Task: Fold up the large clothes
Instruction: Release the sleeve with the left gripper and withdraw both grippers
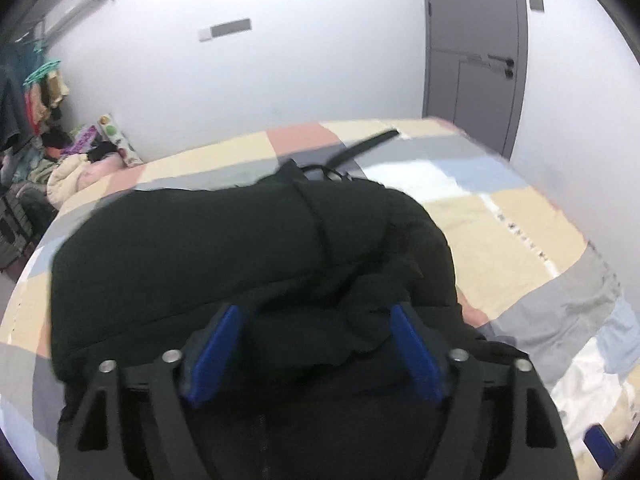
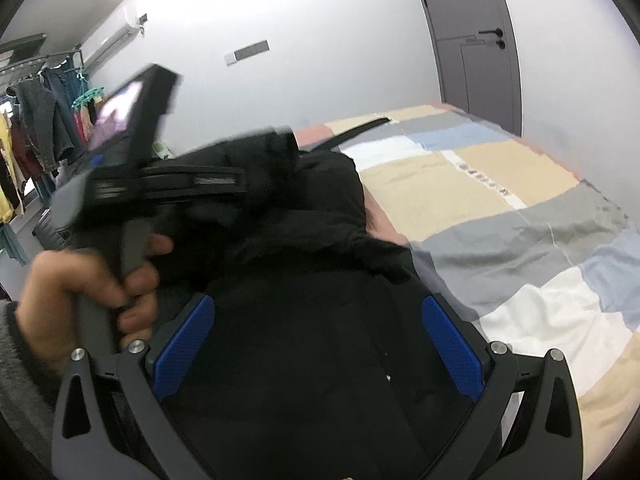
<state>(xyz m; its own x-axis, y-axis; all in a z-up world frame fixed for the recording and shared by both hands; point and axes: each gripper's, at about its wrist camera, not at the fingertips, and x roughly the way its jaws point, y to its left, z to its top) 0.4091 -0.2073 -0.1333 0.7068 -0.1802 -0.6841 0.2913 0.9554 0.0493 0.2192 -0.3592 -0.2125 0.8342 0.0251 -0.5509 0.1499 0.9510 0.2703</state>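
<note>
A large black padded coat [image 1: 240, 240] lies bunched on a bed with a patchwork cover [image 1: 520, 240]. My left gripper [image 1: 316, 320] is open, its blue pads either side of a fold of the coat near its front edge. In the right wrist view the coat [image 2: 312, 344] fills the lower middle. My right gripper [image 2: 320, 320] is open over the coat, blue pads wide apart. The left gripper's body [image 2: 160, 176], held in a hand [image 2: 80, 292], shows at the left of the right wrist view, blurred by motion.
A black strap [image 1: 364, 144] lies on the bed beyond the coat. A grey door [image 1: 476, 52] stands in the white wall behind the bed. A clothes rack [image 2: 36, 128] and a pile of clothes [image 1: 60, 160] stand at the left.
</note>
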